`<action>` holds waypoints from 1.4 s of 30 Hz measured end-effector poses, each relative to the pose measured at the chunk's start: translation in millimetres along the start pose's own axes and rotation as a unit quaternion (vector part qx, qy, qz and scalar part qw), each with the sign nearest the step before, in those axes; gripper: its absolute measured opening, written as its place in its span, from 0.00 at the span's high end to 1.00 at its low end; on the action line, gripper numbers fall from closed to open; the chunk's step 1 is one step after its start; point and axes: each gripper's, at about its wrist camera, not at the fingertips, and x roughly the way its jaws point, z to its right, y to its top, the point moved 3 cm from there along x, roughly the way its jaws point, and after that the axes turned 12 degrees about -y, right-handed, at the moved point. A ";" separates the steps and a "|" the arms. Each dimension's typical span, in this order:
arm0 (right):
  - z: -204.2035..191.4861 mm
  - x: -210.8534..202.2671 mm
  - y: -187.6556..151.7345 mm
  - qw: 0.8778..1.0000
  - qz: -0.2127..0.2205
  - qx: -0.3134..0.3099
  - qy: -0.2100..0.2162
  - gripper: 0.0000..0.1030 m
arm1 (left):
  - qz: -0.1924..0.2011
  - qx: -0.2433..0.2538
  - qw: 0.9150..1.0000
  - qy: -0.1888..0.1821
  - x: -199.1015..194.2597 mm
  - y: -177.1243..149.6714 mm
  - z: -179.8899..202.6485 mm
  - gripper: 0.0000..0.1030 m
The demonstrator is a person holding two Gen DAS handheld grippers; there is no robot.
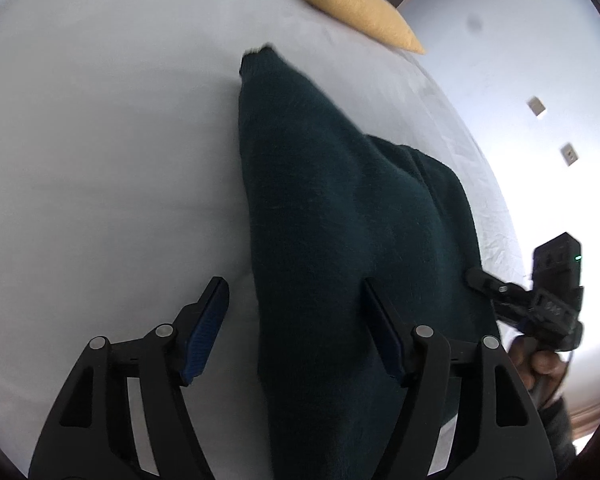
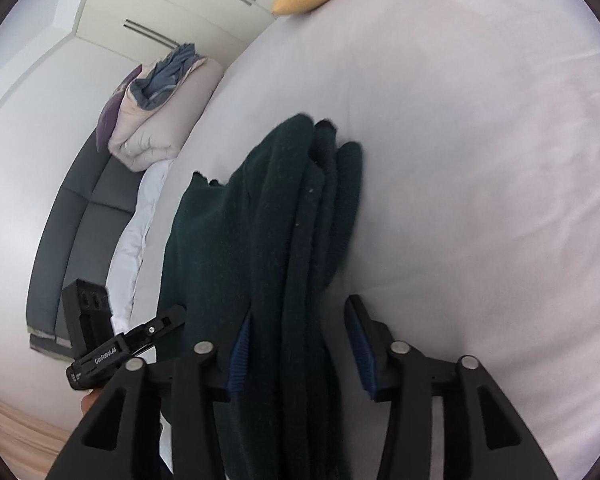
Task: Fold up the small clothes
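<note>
The left claw is released, its blue pads spread: one pad over the bare bed, the other against the dark green sweater, which runs from the bottom of the frame up the middle. The right claw is likewise released, the sweater's stacked folds lying loosely between its pads. A yellow pillow sits at the upper edge. A folded duvet lies at upper left.
</note>
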 end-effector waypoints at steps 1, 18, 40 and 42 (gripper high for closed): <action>1.4 -7.9 -2.4 1.000 0.010 0.003 -0.009 0.45 | 0.009 0.011 1.000 0.010 -5.5 -4.5 6.7 0.35; -44.9 -179.0 -97.9 0.946 0.257 -0.059 -0.189 0.07 | 0.280 0.242 0.903 0.217 -161.0 -106.6 190.1 0.00; -134.9 -278.3 -183.3 0.901 0.337 -0.153 -0.227 0.00 | 0.215 0.124 0.941 0.229 -240.7 -190.1 171.4 0.00; -134.3 -273.6 -185.9 0.905 0.322 -0.153 -0.234 0.00 | 0.205 0.123 0.943 0.231 -232.8 -192.6 167.8 0.00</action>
